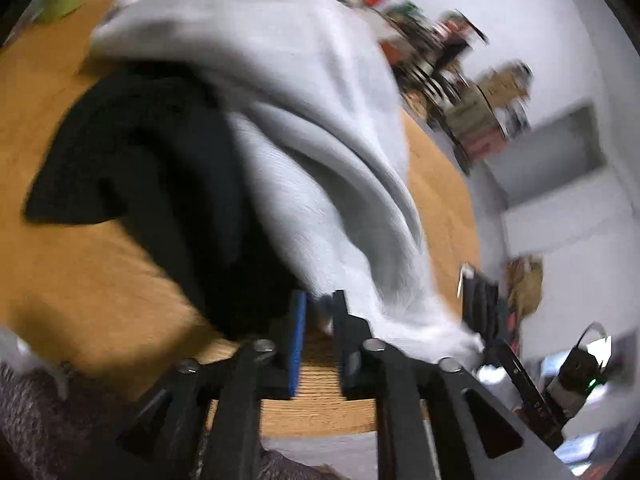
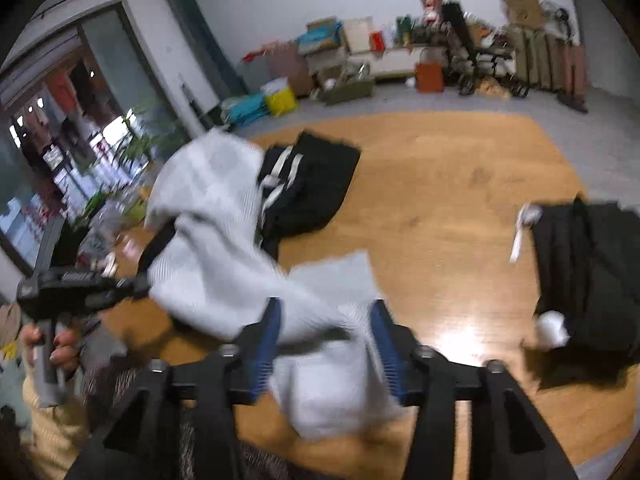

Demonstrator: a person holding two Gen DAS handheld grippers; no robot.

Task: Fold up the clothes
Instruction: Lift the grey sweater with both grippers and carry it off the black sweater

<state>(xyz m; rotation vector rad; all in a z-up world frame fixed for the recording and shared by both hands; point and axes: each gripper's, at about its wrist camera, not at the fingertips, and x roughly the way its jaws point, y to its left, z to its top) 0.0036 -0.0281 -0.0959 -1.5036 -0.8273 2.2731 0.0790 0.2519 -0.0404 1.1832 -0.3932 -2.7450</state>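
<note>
The table [image 2: 460, 208] is wood with a visible grain and a glossy sheen. The light grey garment [image 2: 212, 216] is soft ribbed knit cloth, matt. The black clothes [image 2: 320, 176] are matt fabric. The gripper fingers [image 1: 298, 344] carry blue ridged pads.

Pale grey garment [image 2: 208, 216], black white-striped clothes [image 2: 308, 184], orange-brown wood-grain table [image 2: 460, 200].
</note>
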